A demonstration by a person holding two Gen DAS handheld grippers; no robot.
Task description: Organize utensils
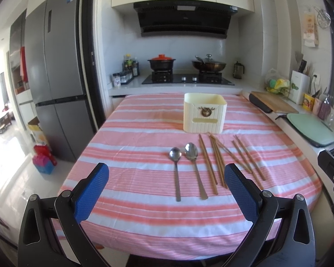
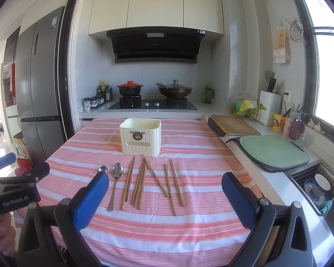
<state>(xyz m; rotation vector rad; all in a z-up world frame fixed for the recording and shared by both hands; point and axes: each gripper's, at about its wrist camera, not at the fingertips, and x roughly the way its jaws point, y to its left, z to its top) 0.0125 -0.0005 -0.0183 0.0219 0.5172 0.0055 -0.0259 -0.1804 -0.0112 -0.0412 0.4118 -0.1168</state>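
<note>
At the bottom of each view, the left tongs (image 1: 166, 191) and right tongs (image 2: 164, 200) are spread wide and hold nothing. Mid-frame on the desk (image 1: 144, 227), spoons (image 1: 190, 162) and chopsticks (image 2: 140, 182) lie close together, so a grab might catch two. Farther up stands the cream box (image 2: 141, 139); a bump could tip it.

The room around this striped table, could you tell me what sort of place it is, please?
Most likely a home kitchen. A gas hob carries a red-lidded pot and a lidded wok under a black range hood, and a tall grey fridge stands to the left.
</note>
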